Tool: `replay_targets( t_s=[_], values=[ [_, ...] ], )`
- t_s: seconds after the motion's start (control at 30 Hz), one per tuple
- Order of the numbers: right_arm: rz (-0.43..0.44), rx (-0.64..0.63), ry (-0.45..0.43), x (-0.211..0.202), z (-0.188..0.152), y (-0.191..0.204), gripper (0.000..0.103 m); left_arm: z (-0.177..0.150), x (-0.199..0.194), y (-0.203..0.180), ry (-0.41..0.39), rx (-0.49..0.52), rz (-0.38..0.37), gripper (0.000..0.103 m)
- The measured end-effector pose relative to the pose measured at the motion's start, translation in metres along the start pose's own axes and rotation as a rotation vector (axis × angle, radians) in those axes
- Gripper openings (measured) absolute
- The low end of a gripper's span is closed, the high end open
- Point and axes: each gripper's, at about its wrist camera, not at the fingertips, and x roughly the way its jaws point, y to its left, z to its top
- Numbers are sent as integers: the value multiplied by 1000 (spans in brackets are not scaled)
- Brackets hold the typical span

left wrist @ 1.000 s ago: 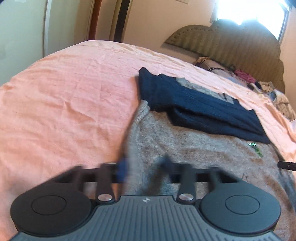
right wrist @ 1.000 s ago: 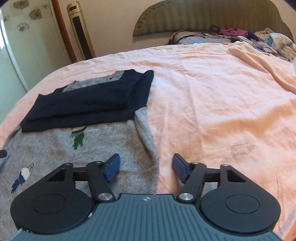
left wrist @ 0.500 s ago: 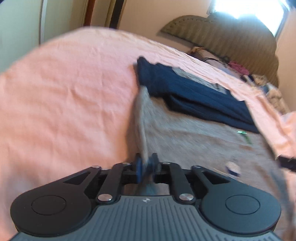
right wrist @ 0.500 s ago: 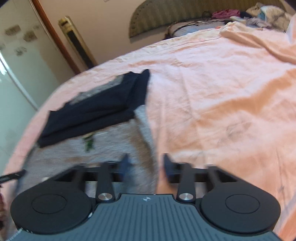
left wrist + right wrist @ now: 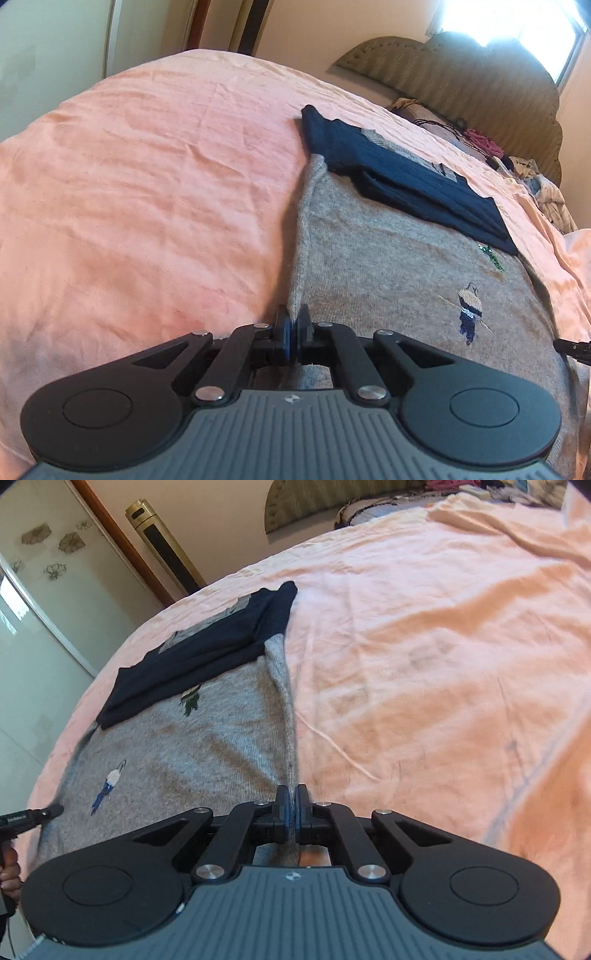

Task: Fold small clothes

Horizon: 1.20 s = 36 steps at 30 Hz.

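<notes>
Two garments lie on the bed (image 5: 147, 177), which is covered by a wrinkled peach sheet: one grey sweater (image 5: 388, 266) and one dark navy garment (image 5: 399, 184). The grey sweater is spread flat, a fuzzy knit with small embroidered figures, one green and one blue-and-tan. The navy garment is already folded into a neat rectangle with a grey panel showing along its far side, and it rests on the far end of the grey sweater.

There are two hand-held grippers. The left hand-held gripper (image 5: 294, 326) has just closed its jaws and pinches the sweater's left edge. The right hand-held gripper (image 5: 291, 805) has likewise just closed and clamps the sweater's right edge (image 5: 288, 738), the grey fabric caught between its blue pads. A padded headboard (image 5: 461, 74) stands beyond the bed, with loose clothes (image 5: 546, 192) heaped near it.
</notes>
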Motion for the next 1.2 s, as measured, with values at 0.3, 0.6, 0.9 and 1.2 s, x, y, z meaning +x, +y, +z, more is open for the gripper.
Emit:
replay_targets(
  t_s=[0.3,0.6,0.9,1.2],
  values=[
    [167,78,80,-36,-28,1,69,-42,-32,8,83,-226,-255,54],
    [91,57,77,-48,-32,-7,10,-27,-36,22,74,-91,-79,3],
    [268,219,107,-75,-58,-23,77,-79,-61,30,178,-300,-376,57],
    [324,238,291,-63,-94,0,12,-96,-54,29,227,-377,-371,7]
  ],
)
